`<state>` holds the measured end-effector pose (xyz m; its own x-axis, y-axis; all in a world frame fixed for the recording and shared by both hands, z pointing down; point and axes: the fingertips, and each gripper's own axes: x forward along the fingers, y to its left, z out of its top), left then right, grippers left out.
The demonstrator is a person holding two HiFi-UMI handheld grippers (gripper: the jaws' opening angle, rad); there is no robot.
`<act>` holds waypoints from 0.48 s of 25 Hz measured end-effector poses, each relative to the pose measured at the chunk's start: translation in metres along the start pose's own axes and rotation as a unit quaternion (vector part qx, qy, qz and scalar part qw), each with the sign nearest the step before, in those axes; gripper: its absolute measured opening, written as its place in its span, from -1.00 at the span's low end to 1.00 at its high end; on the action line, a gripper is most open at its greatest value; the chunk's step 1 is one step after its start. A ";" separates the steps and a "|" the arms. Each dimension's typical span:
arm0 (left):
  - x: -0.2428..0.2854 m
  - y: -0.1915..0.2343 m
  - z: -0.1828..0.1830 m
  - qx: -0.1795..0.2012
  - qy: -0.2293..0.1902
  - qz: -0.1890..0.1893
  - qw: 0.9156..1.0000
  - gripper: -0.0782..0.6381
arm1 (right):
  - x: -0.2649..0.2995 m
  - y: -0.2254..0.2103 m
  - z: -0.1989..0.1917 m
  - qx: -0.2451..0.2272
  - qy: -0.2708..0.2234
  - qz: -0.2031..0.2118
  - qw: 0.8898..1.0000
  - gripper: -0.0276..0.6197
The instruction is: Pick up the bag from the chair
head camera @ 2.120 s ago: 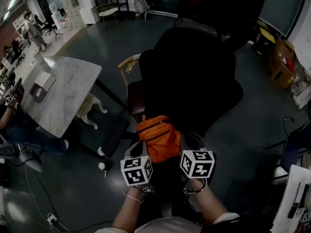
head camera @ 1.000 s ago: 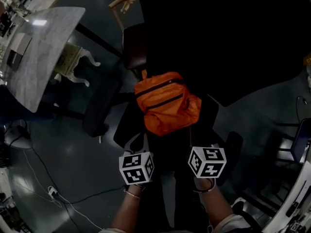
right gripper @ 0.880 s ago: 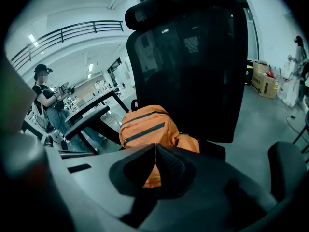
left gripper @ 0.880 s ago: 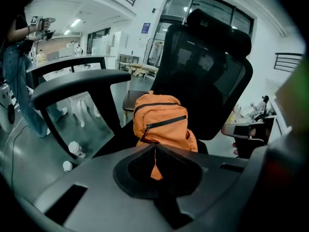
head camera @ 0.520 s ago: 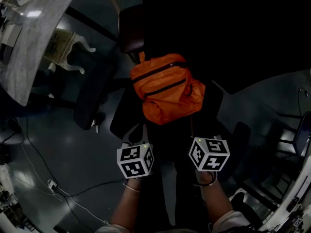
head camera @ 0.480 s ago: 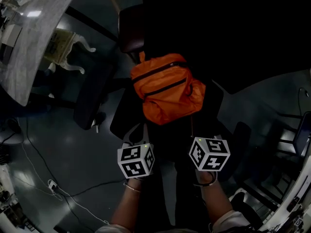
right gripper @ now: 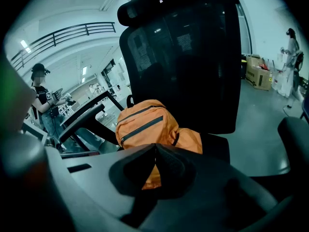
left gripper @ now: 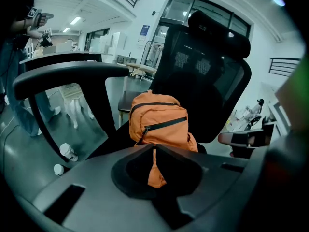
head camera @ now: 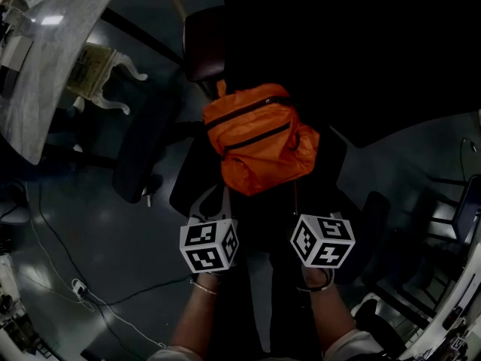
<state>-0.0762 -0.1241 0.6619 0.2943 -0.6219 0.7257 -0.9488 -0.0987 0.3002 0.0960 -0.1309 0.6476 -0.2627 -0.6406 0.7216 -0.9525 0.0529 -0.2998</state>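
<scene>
Though near, bag (head camera: 259, 138) (orange) beyond grippers (left gripper: 154, 149) (right gripper: 154, 147)

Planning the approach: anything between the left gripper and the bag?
Only bare chair seat between left gripper and bag; head view shows it, left gripper view agrees.

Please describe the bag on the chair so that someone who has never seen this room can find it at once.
Find the large black office chair with the high mesh back. On its seat, upright in front of that back, stands the bag. It is the only bright orange thing there, crossed by two black zippers.
</scene>
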 end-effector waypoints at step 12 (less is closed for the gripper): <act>0.018 0.011 0.019 0.038 -0.002 -0.009 0.999 -0.48 | 0.011 0.005 -0.003 0.003 0.009 0.001 1.000 -0.82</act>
<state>-0.0837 -0.1513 0.6666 0.3108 -0.6230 0.7179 -0.9495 -0.1690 0.2644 0.0878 -0.1355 0.6563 -0.2670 -0.6271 0.7317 -0.9513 0.0500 -0.3042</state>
